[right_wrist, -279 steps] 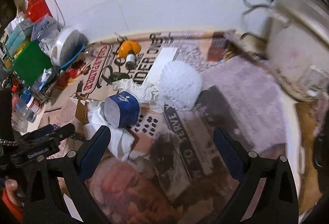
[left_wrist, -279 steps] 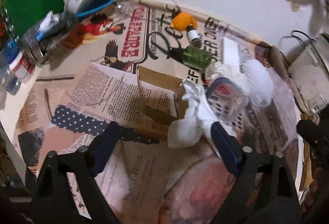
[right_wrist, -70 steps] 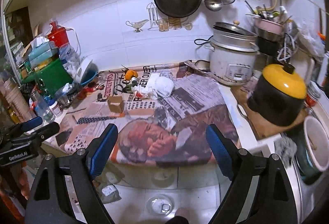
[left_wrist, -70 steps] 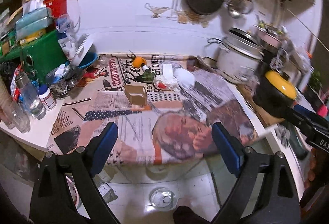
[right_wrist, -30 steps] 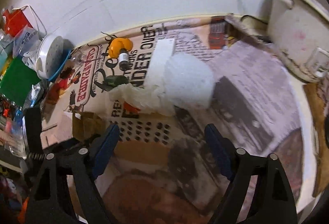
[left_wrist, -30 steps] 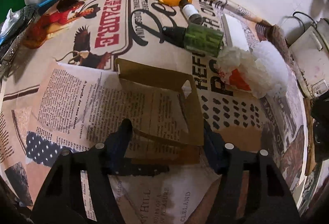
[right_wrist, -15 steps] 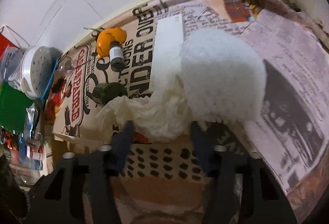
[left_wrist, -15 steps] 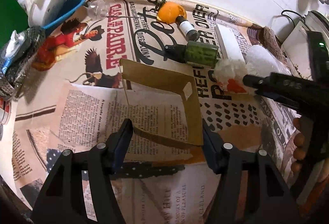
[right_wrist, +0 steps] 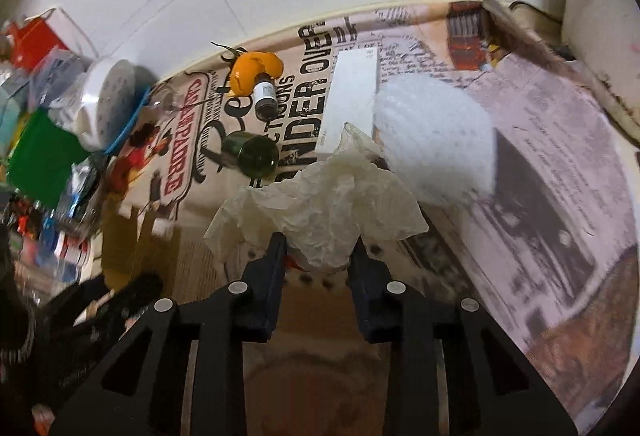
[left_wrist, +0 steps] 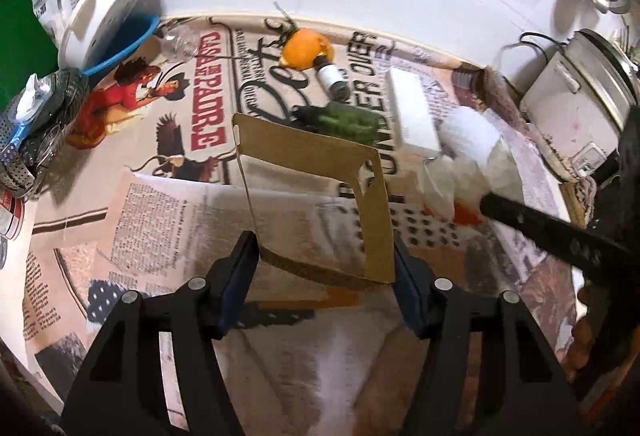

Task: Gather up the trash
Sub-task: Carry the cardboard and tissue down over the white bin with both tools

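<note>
One empty cardboard box (left_wrist: 316,192)

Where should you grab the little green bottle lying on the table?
Grab the green bottle across its round middle, coming down from above. It lies on its side on the newspaper, so the fingers should close across its width, which is probably steadier than its narrow neck.

Our left claw (left_wrist: 324,260) points steeply down at the desk, jaws set wide, pads flat against both sides of the open cardboard box (left_wrist: 316,196). Our right claw (right_wrist: 318,256) also tips steeply down; its jaws are closing, with crumpled paper (right_wrist: 320,208) bunched between the pads. In the left wrist view its black body reaches in from the right, fingers (left_wrist: 580,328) wrapped on the handle.
</note>
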Demonstrator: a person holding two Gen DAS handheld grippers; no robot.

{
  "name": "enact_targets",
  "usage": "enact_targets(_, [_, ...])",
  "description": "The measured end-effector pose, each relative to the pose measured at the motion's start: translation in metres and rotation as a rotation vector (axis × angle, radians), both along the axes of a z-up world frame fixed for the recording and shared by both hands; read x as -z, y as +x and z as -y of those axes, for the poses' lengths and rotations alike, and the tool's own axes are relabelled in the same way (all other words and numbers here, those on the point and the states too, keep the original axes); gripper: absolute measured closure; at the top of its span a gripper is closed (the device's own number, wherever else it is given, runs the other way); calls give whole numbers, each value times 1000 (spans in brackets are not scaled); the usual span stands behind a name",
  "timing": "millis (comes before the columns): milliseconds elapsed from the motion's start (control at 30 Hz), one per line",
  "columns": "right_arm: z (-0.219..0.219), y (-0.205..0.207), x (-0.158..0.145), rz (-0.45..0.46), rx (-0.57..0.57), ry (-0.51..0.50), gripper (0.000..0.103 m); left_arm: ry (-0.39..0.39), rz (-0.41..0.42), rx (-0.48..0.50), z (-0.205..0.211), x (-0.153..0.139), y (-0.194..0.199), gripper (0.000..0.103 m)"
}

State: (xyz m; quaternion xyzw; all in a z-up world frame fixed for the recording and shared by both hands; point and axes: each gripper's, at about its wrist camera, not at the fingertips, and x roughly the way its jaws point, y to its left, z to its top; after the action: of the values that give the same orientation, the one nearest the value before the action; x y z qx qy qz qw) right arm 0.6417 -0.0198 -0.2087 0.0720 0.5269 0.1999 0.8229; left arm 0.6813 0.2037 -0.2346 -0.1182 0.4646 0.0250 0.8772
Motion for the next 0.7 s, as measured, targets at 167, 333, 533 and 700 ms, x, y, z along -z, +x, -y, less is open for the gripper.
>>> enact_targets(167, [32,-29,-25,55,-16,3,75,2,38,-16,31,-17,-20,40])
enact_targets(333, [67,-55,-50,115,-39,17,75,1,90,-62,69,-37,-55,40])
enact_targets(533, [97,-90,-81,185,-78,41,75,2,153,-90,105,-67,-102,40])
enact_targets(700, [110,-123,-100,248,-68,42,75,32,179,-64,121,-84,-133,40])
